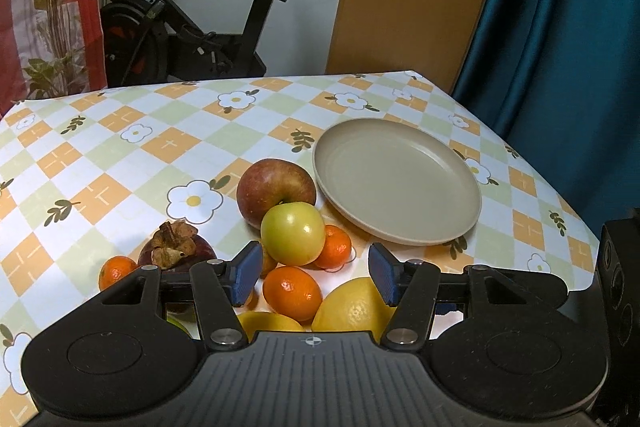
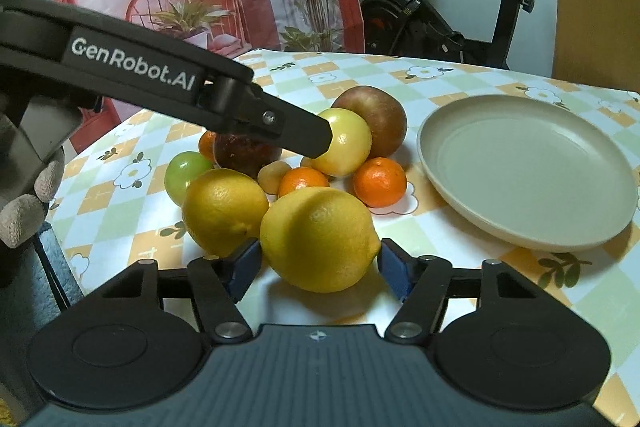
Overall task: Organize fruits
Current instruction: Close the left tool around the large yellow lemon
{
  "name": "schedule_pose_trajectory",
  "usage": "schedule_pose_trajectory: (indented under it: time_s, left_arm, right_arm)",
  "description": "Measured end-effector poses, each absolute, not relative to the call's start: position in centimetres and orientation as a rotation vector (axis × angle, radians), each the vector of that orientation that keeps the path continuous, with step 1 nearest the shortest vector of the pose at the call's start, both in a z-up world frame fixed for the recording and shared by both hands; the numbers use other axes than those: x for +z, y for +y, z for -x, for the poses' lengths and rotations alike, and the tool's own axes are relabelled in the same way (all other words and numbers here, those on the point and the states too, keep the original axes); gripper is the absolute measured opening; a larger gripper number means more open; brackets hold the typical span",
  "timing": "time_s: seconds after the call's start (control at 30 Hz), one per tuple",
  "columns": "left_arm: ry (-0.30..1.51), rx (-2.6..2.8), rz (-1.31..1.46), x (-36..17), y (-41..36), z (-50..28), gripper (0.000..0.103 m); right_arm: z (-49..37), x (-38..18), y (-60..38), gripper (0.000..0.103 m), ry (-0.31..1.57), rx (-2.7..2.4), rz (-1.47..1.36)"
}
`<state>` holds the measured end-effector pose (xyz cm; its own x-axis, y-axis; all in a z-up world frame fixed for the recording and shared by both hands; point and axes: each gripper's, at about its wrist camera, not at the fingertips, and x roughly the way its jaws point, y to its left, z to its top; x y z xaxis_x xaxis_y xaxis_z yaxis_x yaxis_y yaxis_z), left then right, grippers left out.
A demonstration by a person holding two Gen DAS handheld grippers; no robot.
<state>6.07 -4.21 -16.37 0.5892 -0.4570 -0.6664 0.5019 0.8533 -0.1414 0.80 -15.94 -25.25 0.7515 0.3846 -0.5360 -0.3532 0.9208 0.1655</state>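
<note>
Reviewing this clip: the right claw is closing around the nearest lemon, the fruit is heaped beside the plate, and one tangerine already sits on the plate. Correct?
One detail is wrong: the plate holds no tangerine; it holds nothing. Both wrist views show its bare inside, and the tangerines lie on the tablecloth with the other fruit. The rest stands: the right claw brackets the nearest lemon.

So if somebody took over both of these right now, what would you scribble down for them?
Right tool: pads against both sides of the near lemon, which sits on the table.
Left tool: open, holding nothing, above the fruit pile by the yellow-green apple.
Plate: nothing on it, to the right of the pile.
Done: no fruit on the plate yet.
Left: probably move the lemon, then the remaining fruit.
</note>
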Motion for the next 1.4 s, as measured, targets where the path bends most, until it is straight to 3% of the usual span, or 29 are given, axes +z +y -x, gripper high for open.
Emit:
schedule_pose_trajectory:
  time_s: [1.07, 1.17, 1.4]
  left_arm:
    - [0.804, -0.693, -0.097, -17.6, -5.8, -5.4, 0.061]
    - [0.823, -0.701, -0.101, -17.9, -5.9, -5.4, 0.055]
    - [0.872, -0.71, -0.063, -18.8, -5.9, -5.9, 0.056]
  right_arm:
    - [-0.3, -25.2, -17.1, 0.066, 0.614, 0.368, -0.099]
    - [-0.3, -25.2, -17.2, 0.066, 0.624, 0.372, -0.101]
    - [-0.1, -25.4, -17.1, 0.064, 0.64, 0.373, -0.094]
